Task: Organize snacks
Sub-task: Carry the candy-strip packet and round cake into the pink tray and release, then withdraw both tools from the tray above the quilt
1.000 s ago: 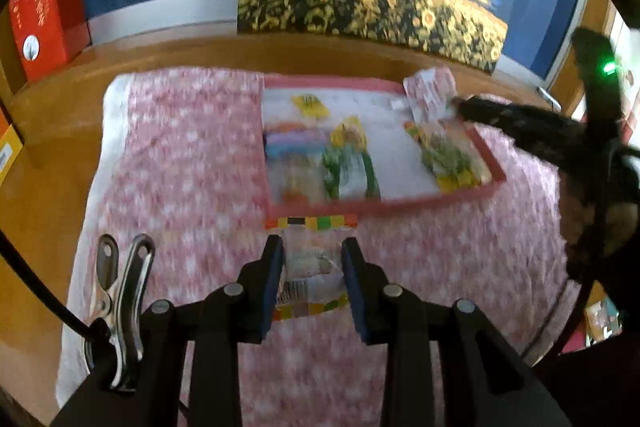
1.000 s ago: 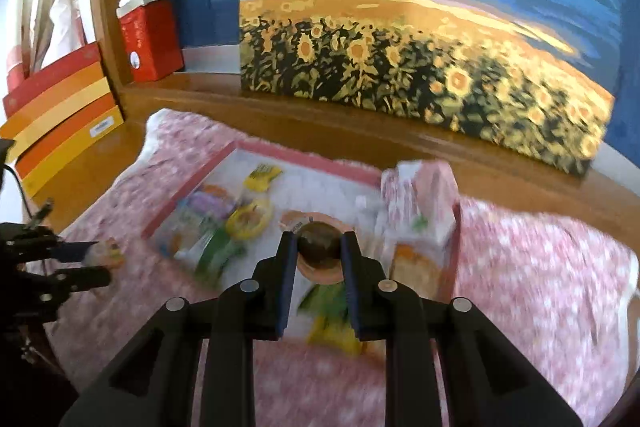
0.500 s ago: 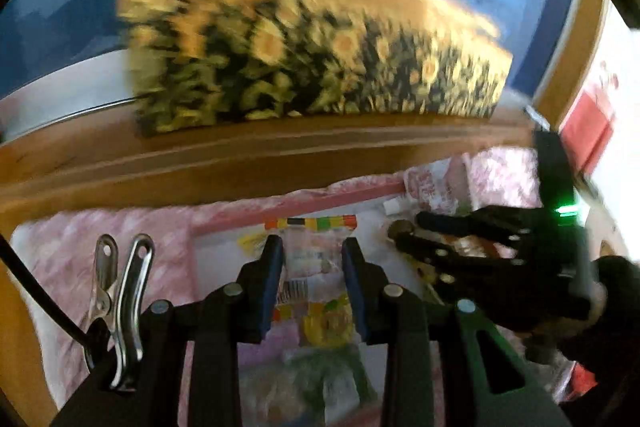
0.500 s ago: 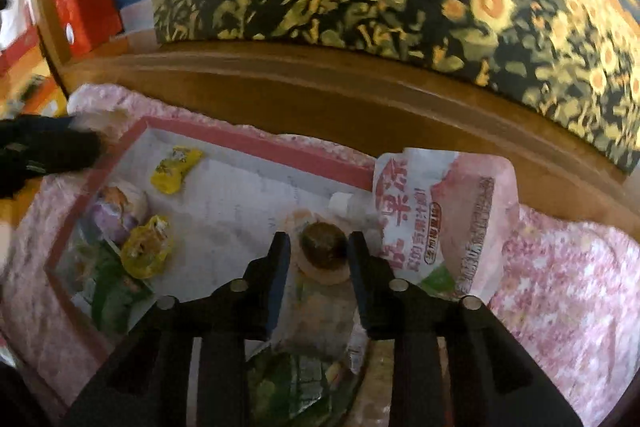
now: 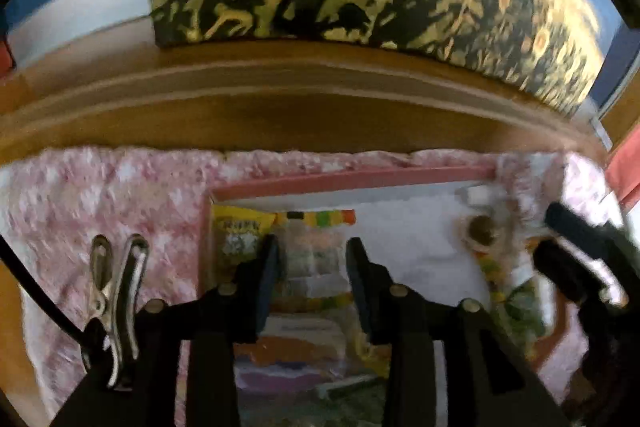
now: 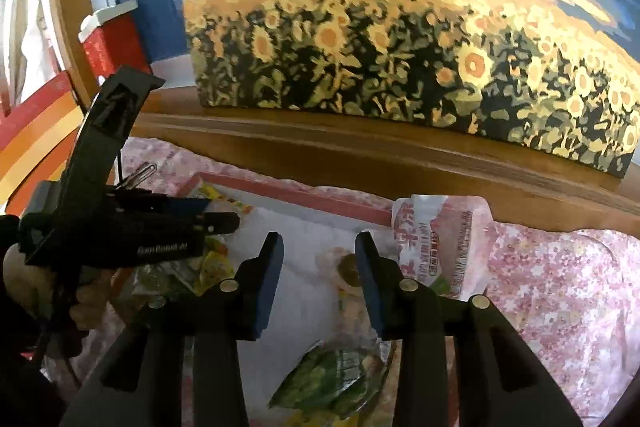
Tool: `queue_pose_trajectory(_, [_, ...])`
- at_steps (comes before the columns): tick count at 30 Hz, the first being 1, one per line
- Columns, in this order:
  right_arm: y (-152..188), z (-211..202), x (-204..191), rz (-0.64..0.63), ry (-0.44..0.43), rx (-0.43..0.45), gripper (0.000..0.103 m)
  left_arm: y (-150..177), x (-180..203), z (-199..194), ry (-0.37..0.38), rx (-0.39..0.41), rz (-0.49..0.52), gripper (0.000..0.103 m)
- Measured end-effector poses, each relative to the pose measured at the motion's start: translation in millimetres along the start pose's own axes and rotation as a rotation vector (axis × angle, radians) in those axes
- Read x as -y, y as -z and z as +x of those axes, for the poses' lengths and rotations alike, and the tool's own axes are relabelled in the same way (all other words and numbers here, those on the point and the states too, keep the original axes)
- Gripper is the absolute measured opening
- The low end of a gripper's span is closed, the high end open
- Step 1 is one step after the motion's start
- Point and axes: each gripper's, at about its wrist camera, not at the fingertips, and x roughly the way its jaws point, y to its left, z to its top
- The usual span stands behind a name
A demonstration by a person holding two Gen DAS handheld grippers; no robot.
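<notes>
A pink-rimmed tray with a white floor lies on a pink floral cloth and holds several snack packets. My left gripper is shut on a clear packet with a rainbow-striped edge, held over the tray's back left part beside a yellow packet. My right gripper is open and empty above the tray. A round brown snack in a clear wrapper lies on the tray floor just right of its gap. The left gripper also shows in the right wrist view.
A large pink-and-white bag leans on the tray's right rim. A green packet lies at the tray's near side. A sunflower painting stands on a wooden ledge behind. A red box and striped boxes sit at left.
My right gripper opened and let go of the round brown snack, which now lies on the tray. My left gripper carried its striped packet forward over the tray's back left.
</notes>
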Motion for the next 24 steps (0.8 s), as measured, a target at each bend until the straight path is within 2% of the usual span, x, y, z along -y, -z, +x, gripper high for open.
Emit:
queue_pose_trajectory(2, [0.0, -5.0, -2.2, 0.000, -0.014, 0.004, 0.039, 3.0, -1.1, -9.9, 0.062, 0.010, -0.025, 0.071])
queue_pose_trajectory(4, [-1.7, -7.2, -4.5, 0.005, -0.030, 0.003, 0.039, 5.4, 4.9, -26.2, 0.055, 0.056, -0.001, 0.077])
queue_pose_trajectory(12, [10.5, -39.8, 3.7, 0.081, -0.040, 0.025, 0.039, 15.7, 20.0, -69.6, -0.004, 0.143, 0.094, 0.077])
queue_pose_trajectory(19, [22.3, -87.1, -0.1, 0.096, 0.007, 0.075, 0.039, 34.5, 24.8, -112.0, -0.016, 0.197, 0.098, 0.077])
queue_pose_trajectory(24, [31.3, -108.8, -7.3, 0.135, 0.058, 0.101, 0.039, 52.8, 33.3, -128.8, -0.017, 0.212, 0.112, 0.077])
